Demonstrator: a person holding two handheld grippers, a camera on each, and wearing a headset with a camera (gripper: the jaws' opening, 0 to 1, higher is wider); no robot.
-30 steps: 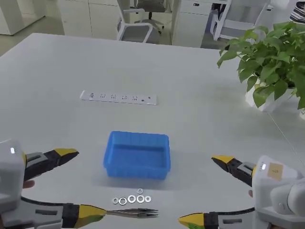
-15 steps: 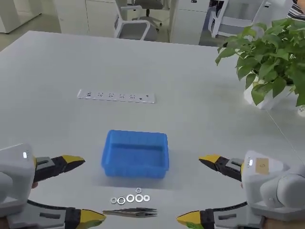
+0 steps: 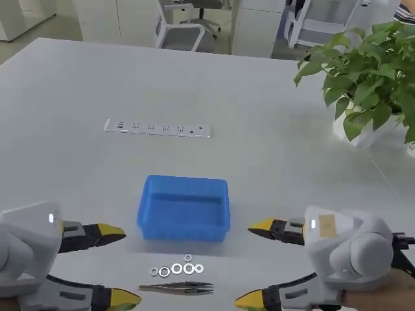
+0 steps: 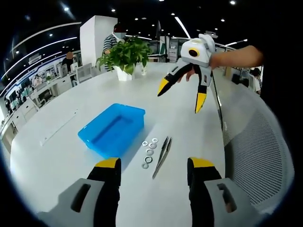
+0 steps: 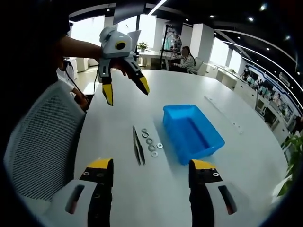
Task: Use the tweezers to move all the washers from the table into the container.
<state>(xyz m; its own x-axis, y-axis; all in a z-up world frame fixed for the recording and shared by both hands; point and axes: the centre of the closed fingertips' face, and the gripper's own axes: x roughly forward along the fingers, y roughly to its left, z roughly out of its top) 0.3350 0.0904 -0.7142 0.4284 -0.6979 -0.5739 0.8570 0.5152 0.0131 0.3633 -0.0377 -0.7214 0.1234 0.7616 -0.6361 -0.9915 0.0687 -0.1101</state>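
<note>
**Inspector:** Left side first.

**Assistant:** The left gripper (image 3: 128, 264) hangs low over the near left part of the table (image 3: 272, 142). Its jaws are spread wide with nothing between them. The yellow tips point in toward the centre.

**Inspector:** Anything behind it?

**Assistant:** A white strip (image 3: 157, 129) of sockets lies flat, well beyond the bin and apart from everything else.

**Inspector:** Centre.

**Assistant:** The blue bin (image 3: 183, 231) stands open side up. Six washers (image 3: 177, 268) lie on the table just in front of its near wall, not touching it. Five form a row, and one sits just behind the row on the bin side. The tweezers (image 3: 176, 286) lie flat just nearer than the row and roughly parallel to it. They are clear of the washers, and neither gripper touches them.

**Inspector:** Right side.

**Assistant:** The right gripper (image 3: 246, 263) has its jaws spread wide and grips nothing. It faces the left gripper across the washers and tweezers. In each gripper view, both lie ahead between that gripper's own jaws.

**Inspector:** Far right?

**Assistant:** A potted plant (image 3: 363, 78) stands near the far right edge, well apart from the work.
</note>
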